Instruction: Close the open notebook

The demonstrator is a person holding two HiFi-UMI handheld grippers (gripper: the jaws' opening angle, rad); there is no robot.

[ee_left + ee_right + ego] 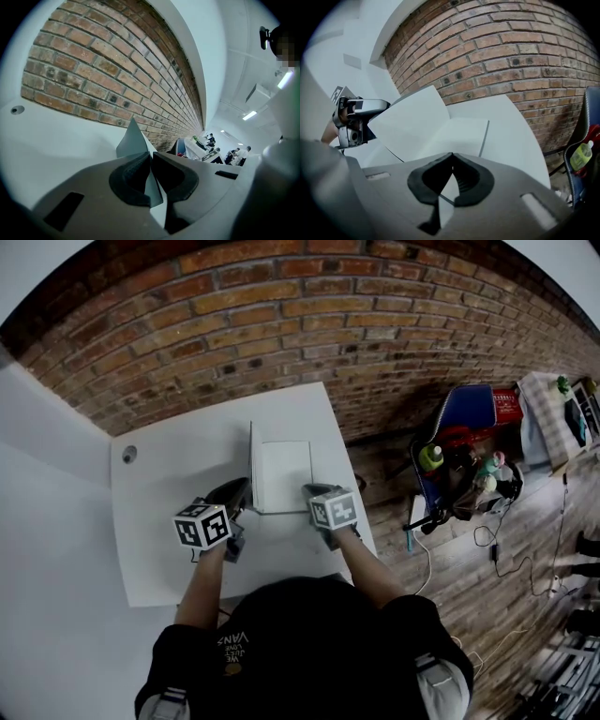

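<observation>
your left gripper [151, 157] has its fingers clamped on the near edge of the notebook's [284, 474] light, floppy raised cover [132, 140], likely the best hold, while your right gripper [452, 168] keeps its fingers together.

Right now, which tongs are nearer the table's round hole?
Left. The left tongs grip the notebook on the side facing the hole; right tongs sit at its opposite edge.
</observation>
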